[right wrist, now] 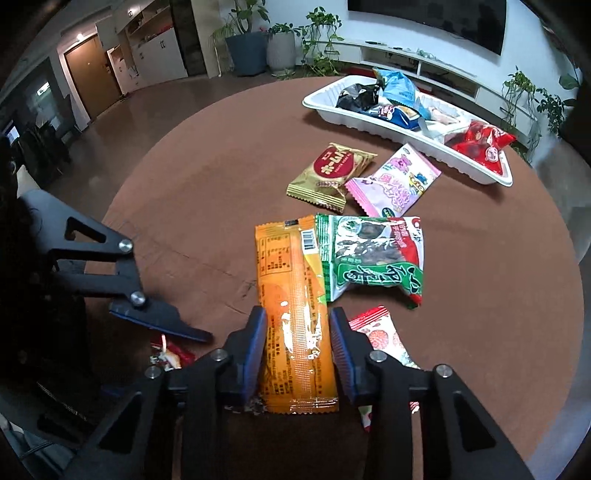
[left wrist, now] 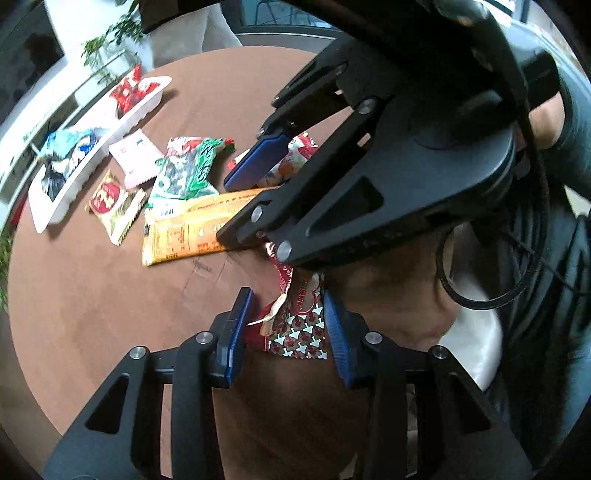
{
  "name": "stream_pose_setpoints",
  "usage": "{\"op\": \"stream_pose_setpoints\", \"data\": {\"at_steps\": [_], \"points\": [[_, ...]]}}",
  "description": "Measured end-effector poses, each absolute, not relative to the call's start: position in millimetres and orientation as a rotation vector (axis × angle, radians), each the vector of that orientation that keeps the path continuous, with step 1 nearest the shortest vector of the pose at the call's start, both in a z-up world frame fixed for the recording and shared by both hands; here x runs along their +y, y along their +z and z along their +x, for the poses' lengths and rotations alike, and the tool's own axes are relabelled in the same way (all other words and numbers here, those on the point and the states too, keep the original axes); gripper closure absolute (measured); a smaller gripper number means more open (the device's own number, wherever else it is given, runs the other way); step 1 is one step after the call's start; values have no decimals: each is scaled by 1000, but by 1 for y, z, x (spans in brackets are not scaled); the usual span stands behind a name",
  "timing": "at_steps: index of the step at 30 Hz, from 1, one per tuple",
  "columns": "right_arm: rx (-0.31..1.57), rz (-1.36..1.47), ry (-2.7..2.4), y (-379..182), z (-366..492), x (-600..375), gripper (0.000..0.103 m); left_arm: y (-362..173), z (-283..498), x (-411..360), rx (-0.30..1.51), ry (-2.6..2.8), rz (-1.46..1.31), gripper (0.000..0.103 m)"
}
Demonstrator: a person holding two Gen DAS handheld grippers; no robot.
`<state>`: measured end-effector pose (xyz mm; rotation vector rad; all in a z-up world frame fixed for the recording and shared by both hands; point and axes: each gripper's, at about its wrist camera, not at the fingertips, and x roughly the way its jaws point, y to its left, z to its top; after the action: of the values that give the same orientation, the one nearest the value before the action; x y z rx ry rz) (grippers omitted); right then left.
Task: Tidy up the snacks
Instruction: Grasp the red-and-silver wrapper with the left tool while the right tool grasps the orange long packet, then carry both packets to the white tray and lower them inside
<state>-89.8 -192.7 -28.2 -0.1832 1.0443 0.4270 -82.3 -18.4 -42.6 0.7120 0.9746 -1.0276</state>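
My left gripper [left wrist: 290, 314] is shut on a red and silver snack packet [left wrist: 299, 325] near the round brown table's [left wrist: 92, 314] near edge. My right gripper [right wrist: 297, 332] straddles a long orange snack packet [right wrist: 291, 314] lying flat; its pads touch the packet's sides. The right gripper also shows in the left wrist view [left wrist: 243, 206], over the orange packet [left wrist: 192, 229]. A green and white packet [right wrist: 373, 258], a gold and red packet [right wrist: 328, 173] and a pink packet [right wrist: 395, 181] lie beyond. A white tray [right wrist: 399, 136] at the back holds several packets.
A red and white fruit packet [right wrist: 380, 336] lies right of my right gripper's finger. The left gripper's arm [right wrist: 122, 280] stands at the left. Beyond the table are potted plants [right wrist: 280, 44], a low white shelf [right wrist: 424, 62] and a dark screen [right wrist: 436, 18].
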Motion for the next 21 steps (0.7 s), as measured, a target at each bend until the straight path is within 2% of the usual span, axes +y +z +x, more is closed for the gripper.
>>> {"op": "stream_pose_setpoints", "data": {"at_steps": [11,14,15,16,18,21], "points": [[1103,-408,498,-29,-86,-168,61,-41,-88,-12,1028,-1005,637,67],[1126,-362,521,-30,-83,-174,64,-41,-91,-12,1031,-1006,634,69],[1127,-349,528,-30,-81,-176,67,-41,-91,-10,1032,-1010,630,69],[1124,-344,533,-30,-82,-176,74,-41,-90,-10,1032,-1013,627,70],[1114,-323,535,-29,-83,-178,79,-40,-88,-9,1035,-1018,613,71],[1096,-266,554,-25,-86,-182,81,-38,-85,-8,1042,-1033,588,81]]}}
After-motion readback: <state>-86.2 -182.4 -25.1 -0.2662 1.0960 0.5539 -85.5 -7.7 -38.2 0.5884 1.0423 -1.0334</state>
